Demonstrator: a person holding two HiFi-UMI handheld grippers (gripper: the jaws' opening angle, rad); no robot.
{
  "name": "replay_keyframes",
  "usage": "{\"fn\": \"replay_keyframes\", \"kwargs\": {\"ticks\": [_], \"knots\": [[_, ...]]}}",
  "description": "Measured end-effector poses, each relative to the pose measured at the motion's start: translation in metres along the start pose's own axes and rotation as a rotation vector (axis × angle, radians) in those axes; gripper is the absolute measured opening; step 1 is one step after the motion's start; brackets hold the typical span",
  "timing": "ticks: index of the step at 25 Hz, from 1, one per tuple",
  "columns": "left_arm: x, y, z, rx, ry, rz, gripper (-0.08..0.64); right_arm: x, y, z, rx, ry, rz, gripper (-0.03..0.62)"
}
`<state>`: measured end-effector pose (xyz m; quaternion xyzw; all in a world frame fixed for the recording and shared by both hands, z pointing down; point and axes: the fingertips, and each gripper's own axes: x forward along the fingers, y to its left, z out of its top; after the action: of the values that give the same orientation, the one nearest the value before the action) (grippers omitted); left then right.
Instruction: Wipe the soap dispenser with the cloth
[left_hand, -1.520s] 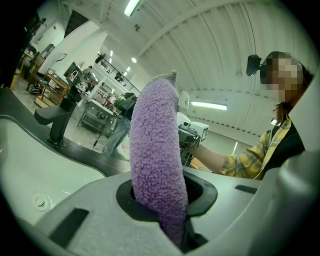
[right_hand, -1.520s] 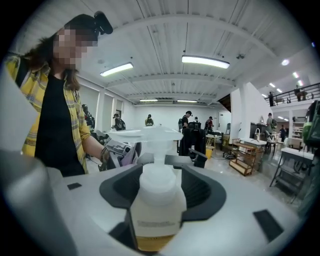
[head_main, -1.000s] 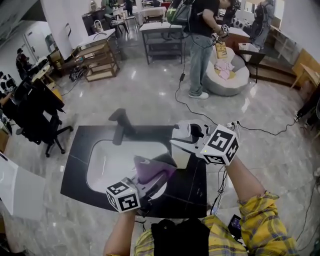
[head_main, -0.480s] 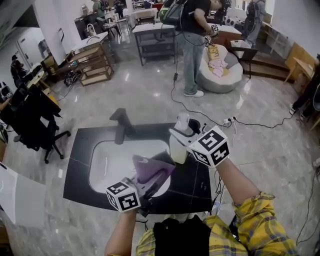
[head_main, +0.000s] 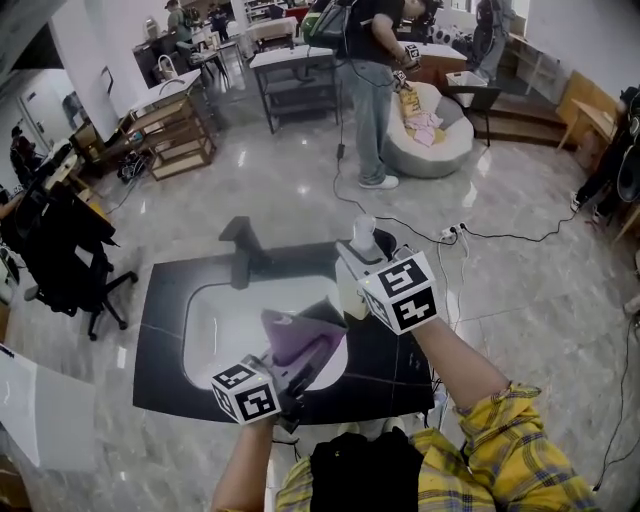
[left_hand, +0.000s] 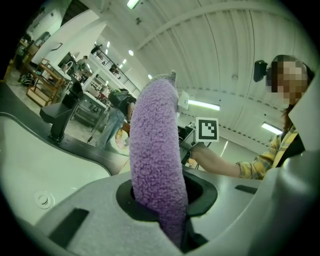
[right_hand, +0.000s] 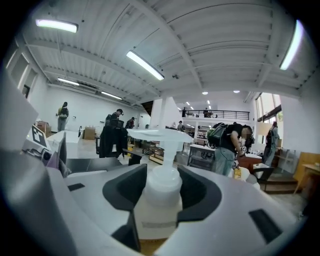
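Observation:
The soap dispenser (head_main: 353, 272), a clear pump bottle with a white nozzle, stands upright over the right side of the black counter (head_main: 160, 370). My right gripper (head_main: 352, 280) is shut on it. In the right gripper view the soap dispenser (right_hand: 159, 197) sits between the dark pads (right_hand: 125, 187), with its nozzle pointing left. A purple fleece cloth (head_main: 300, 338) sticks up from my left gripper (head_main: 300, 366), which is shut on it near the basin's front right. The cloth (left_hand: 156, 165) fills the middle of the left gripper view, a short gap left of the dispenser.
A white basin (head_main: 225, 325) is set in the counter, with a black faucet (head_main: 240, 252) behind it. On the grey floor a cable (head_main: 480, 240) runs to the right and an office chair (head_main: 60, 250) stands at the left. A person (head_main: 370, 90) stands at the back by a beanbag (head_main: 430, 140).
My right gripper has swung left with the dispenser, closer to the cloth. The left gripper and its cloth have kept almost the same place.

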<state>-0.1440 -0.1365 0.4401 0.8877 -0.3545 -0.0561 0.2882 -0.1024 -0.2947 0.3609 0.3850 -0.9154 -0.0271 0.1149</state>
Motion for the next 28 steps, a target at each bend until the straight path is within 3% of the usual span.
{"fn": "replay_keyframes", "kwargs": {"ticks": [17,21,28], "knots": [[-0.012,0.011,0.003,-0.009,0.01,0.004,0.057,0.002,-0.011,0.002,0.069,0.023,-0.339,0.181],[-0.007,0.007,0.009,0.029,0.004,0.008,0.057,0.002,-0.009,0.002,0.074,0.024,-0.33,0.184],[0.015,-0.014,0.032,0.133,-0.044,0.026,0.057,-0.005,0.005,0.001,0.057,0.032,-0.169,0.259]]}}
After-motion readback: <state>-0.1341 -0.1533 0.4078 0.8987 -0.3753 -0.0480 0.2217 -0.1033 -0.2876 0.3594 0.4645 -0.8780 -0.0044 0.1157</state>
